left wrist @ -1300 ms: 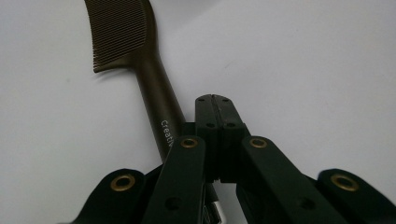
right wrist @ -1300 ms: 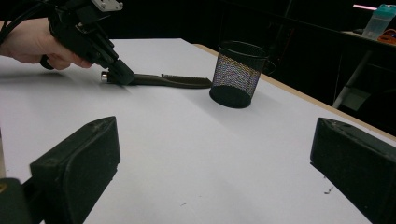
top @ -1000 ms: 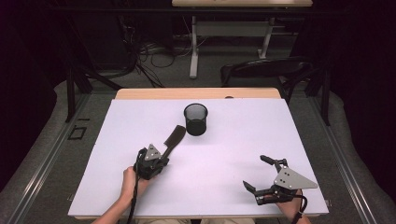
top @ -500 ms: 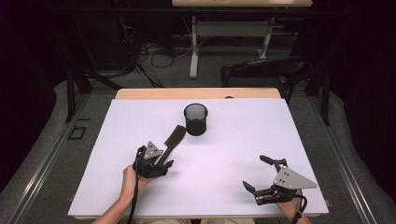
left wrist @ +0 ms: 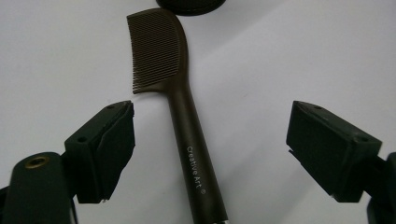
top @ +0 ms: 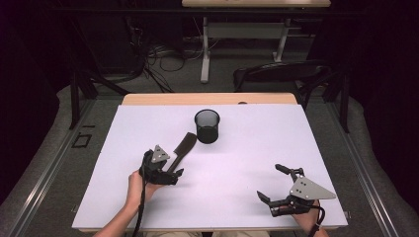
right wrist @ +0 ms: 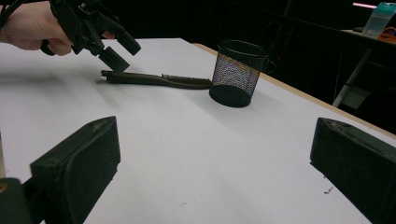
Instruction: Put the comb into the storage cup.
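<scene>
The left claw [left wrist: 210, 154] is held wide apart over the handle of a dark brown comb [left wrist: 180, 107], which is seen lying flat on the white desk [top: 247, 163], its toothed end just beside the black mesh cup [top: 207, 126], with neither pad touching it. The right claw [top: 280, 185] is parked low near the desk's front right corner, spread open and empty, well apart from everything. A slip is judged the risk here: the slim, flat handle could be skidded away or pivoted into the cup if the pads are closed off-centre or too high.
</scene>
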Action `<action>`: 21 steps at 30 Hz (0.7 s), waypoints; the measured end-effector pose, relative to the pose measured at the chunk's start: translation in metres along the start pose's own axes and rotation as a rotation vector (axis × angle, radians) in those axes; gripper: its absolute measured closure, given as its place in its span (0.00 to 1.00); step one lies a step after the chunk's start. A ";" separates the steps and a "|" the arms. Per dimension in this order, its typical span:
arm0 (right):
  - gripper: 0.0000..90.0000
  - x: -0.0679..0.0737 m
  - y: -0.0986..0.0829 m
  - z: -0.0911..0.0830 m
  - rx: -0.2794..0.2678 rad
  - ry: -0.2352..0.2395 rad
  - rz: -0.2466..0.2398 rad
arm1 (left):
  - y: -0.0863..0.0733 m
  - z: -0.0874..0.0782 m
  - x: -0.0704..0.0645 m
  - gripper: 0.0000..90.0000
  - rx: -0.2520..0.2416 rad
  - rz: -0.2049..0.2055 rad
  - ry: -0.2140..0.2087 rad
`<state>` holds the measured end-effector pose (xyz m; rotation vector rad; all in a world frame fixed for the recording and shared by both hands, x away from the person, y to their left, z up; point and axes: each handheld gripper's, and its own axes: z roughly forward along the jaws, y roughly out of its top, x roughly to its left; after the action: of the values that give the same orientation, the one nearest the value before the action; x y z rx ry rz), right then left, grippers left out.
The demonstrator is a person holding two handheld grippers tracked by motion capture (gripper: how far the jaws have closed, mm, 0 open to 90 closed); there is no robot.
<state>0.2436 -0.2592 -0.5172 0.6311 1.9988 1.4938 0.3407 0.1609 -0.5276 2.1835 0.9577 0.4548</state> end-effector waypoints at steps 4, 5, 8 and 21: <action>0.01 0.000 0.000 -0.001 -0.002 0.003 0.001 | 0.009 -0.002 0.002 0.12 0.046 0.008 0.005; 0.01 0.000 0.000 -0.001 -0.002 0.003 0.003 | 0.011 -0.002 0.003 0.11 0.056 0.006 0.002; 0.01 0.000 0.000 -0.001 -0.001 0.000 0.001 | 0.019 -0.003 0.005 0.07 0.086 0.001 0.005; 0.01 0.000 0.000 -0.002 0.000 0.019 0.011 | 0.040 0.007 0.010 0.00 0.256 -0.022 0.019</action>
<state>0.2424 -0.2606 -0.5166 0.6308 2.0121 1.5114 0.3717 0.1460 -0.5032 2.3964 1.1006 0.3586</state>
